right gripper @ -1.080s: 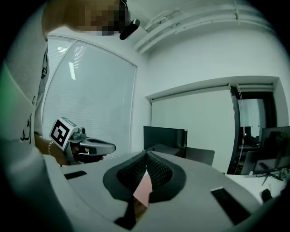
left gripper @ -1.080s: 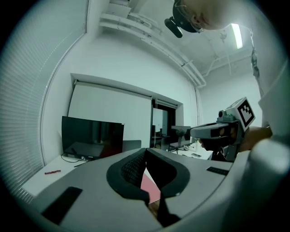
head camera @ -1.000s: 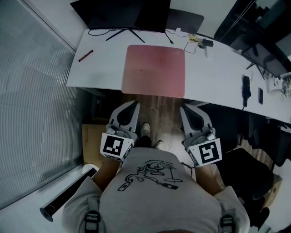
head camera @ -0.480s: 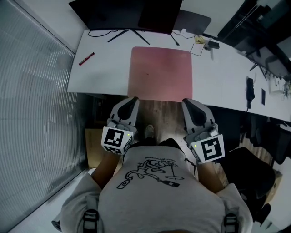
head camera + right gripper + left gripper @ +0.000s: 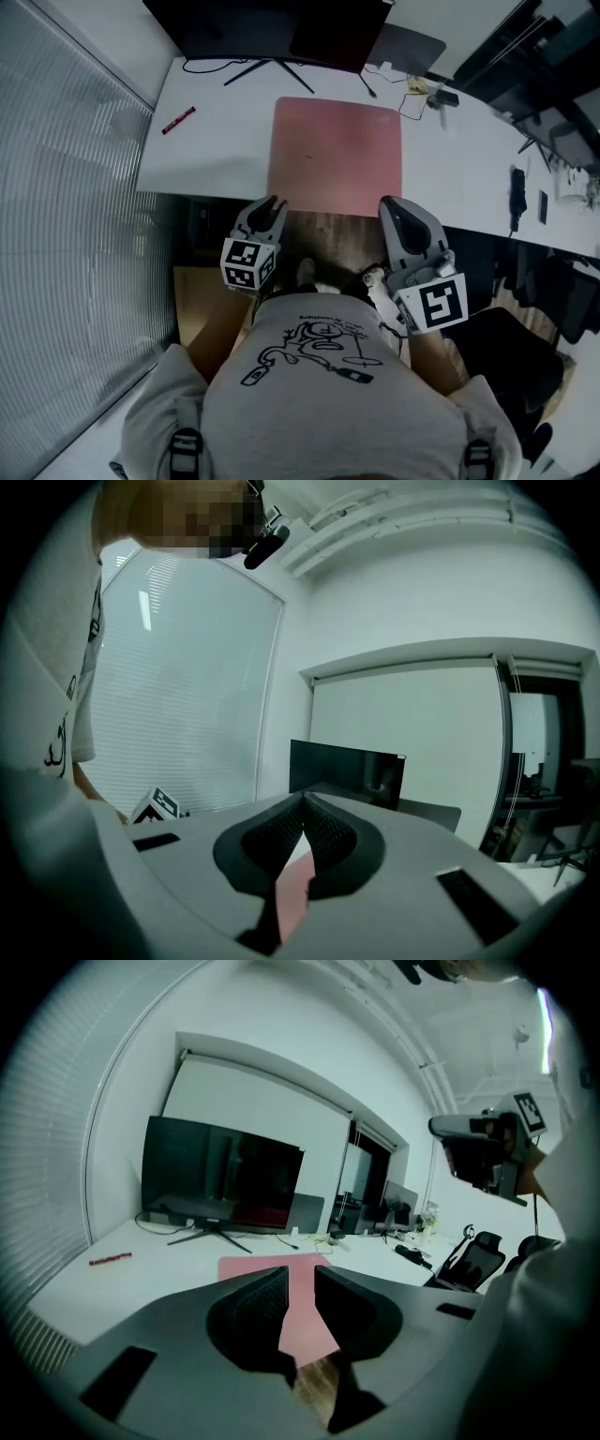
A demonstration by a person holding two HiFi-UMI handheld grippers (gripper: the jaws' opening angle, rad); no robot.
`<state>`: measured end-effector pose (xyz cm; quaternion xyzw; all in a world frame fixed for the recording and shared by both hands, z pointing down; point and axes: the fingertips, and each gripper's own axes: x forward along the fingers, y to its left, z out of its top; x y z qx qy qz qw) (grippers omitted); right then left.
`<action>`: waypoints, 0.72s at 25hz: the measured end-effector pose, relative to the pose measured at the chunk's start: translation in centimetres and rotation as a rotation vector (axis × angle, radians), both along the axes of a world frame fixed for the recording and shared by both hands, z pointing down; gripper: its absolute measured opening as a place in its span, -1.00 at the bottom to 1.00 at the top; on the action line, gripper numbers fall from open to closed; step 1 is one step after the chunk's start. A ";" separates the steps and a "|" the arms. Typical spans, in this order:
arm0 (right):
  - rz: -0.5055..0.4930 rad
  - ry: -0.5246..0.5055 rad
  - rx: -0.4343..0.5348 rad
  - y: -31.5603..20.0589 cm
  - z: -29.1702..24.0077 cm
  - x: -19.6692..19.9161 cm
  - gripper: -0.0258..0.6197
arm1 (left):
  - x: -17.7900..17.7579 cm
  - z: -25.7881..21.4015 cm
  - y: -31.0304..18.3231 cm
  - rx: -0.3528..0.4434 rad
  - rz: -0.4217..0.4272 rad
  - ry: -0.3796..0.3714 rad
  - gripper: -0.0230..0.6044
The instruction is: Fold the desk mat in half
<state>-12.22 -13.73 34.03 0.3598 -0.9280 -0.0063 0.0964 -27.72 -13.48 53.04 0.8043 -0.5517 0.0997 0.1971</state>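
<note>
Left gripper (image 5: 300,1274): fingers were found parted by a narrow gap, having just been opening. Nothing was held between them; only the mat and a strip of wooden floor were seen through the gap.

Right gripper (image 5: 303,803): ribbed pads were pressed together tip to tip, with nothing pinched. A sliver of pink was seen beyond and below them.

Both grippers were held just short of the desk's front edge, the left gripper (image 5: 272,203) before the mat's near left corner and the right gripper (image 5: 395,205) before its near right corner. Neither was touching the mat. This placement was judged to be a staging for taking the two near corners, so that the near edge could be carried away from the person and laid toward the far edge. The left jaws were judged to be parted in readiness for that pinch.

The flat pink rectangular desk mat (image 5: 336,155) was lying spread on the white desk top (image 5: 216,141). Its near edge was set along the desk's front edge and its far edge was turned toward the black flat monitor (image 5: 272,23). A red pen (image 5: 177,120) was lying well apart to the left.

The mat's sides were squared to the desk. It appeared nearly as wide as deep from the head view, so its long axis was left unsettled, possibly left to right.
</note>
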 end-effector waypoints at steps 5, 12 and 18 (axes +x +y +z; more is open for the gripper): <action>0.011 0.001 -0.004 -1.5 0.7 0.2 -0.89 | -1.9 6.9 -1.0 -0.137 -0.068 0.050 -0.56; 0.036 -0.003 -0.005 -2.6 1.4 0.3 -0.89 | -4.2 15.9 -1.6 -0.314 -0.133 0.100 -0.47; 0.046 -0.004 -0.008 -2.7 1.7 0.2 -0.89 | -5.1 21.1 -1.6 -0.449 -0.192 0.247 -0.28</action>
